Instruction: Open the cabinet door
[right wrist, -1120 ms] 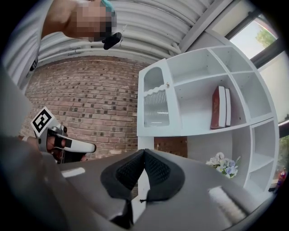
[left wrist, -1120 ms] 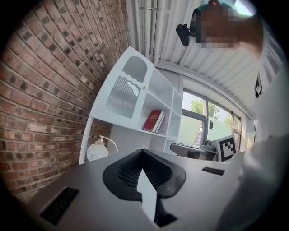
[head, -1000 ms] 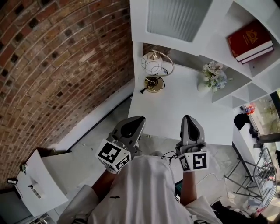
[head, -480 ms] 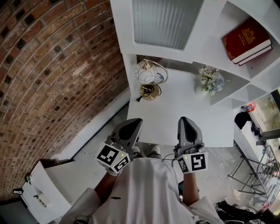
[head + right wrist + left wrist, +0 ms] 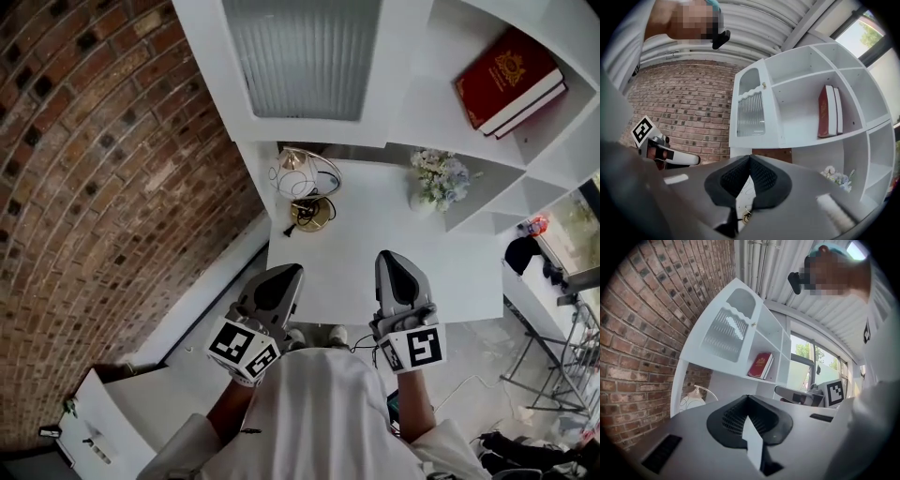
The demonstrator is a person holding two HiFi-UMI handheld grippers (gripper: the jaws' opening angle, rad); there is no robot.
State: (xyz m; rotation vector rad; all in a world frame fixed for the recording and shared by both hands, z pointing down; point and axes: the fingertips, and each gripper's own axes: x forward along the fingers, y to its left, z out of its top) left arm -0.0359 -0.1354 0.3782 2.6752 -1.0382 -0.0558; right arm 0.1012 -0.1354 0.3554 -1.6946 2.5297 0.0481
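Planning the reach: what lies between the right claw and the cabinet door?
Head view: only bare white desk top between the right claw and the cabinet door; the lamp sits left of that line, the flowers right.

A red brick wall runs along the left, with pale floor at its foot. Beside it stands a white desk, a lamp at its back left corner and flowers at the back right. Daylight comes through a window with green trees outside. The ceiling is white and ribbed.
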